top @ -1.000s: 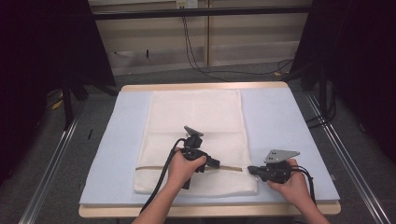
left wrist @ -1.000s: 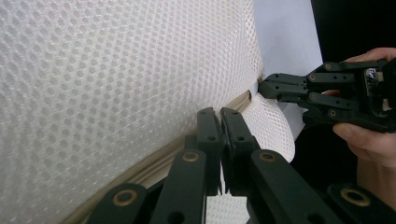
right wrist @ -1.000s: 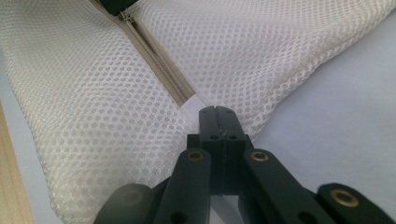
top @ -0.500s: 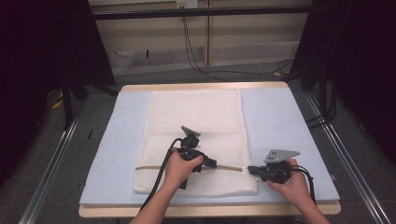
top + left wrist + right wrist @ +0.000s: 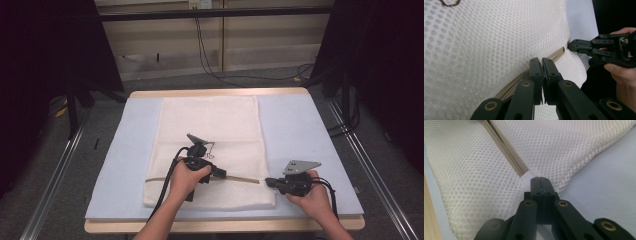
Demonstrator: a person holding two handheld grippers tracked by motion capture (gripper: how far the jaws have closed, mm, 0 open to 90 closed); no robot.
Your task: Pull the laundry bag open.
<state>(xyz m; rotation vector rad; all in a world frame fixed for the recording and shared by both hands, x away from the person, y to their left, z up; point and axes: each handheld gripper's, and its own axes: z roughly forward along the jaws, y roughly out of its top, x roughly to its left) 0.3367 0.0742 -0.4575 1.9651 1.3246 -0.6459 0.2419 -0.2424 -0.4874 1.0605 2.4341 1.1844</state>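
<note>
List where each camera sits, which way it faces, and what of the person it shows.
High view: above the person's side, facing forward and down on the table; both forearms and grippers.
Left gripper view: on the left gripper, facing the mesh bag and its zipper; other hand beyond.
Right gripper view: on the right gripper, facing the bag's edge.
All share the bag.

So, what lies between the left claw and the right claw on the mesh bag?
In the high view, a tan zipper strip runs across the white mesh bag from the left claw to the right claw. Nothing else lies there.
</note>
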